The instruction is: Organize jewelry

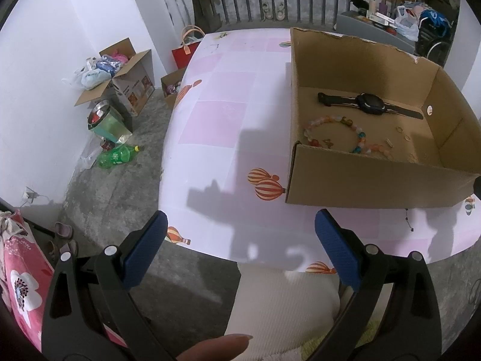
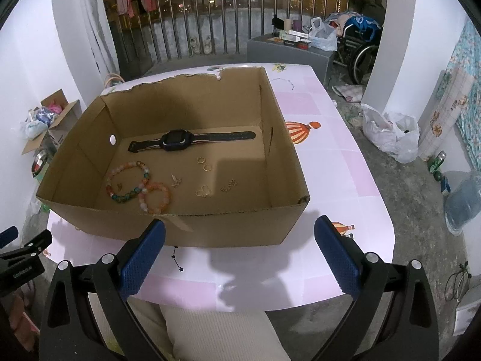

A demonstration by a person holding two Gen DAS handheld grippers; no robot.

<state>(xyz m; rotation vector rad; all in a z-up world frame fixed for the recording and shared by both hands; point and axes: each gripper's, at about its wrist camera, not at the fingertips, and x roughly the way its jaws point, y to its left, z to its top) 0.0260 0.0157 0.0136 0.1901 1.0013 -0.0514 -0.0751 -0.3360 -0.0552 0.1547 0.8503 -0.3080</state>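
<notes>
An open cardboard box (image 2: 228, 225) stands on the pink table (image 2: 336, 168); it also shows in the left wrist view (image 1: 360, 186). Inside lie a black watch (image 2: 180, 143), a multicoloured bead bracelet (image 2: 127, 180), an orange bead bracelet (image 2: 154, 198), small gold rings (image 2: 204, 164) and small charms (image 2: 204, 191). The watch (image 1: 371, 103) and the multicoloured bracelet (image 1: 333, 134) show in the left view too. A thin star chain (image 2: 177, 258) lies on the table in front of the box. My right gripper (image 2: 240, 254) is open and empty before the box. My left gripper (image 1: 240, 249) is open and empty over the table's front left edge.
The table edge runs close in front of both grippers, with my lap below. Left of the table are cardboard boxes (image 1: 126, 72), bags, a green bottle (image 1: 117, 156) and a metal bin. Right are plastic bags (image 2: 390, 135), a water jug (image 2: 463, 201) and a wheelchair. A railing is behind.
</notes>
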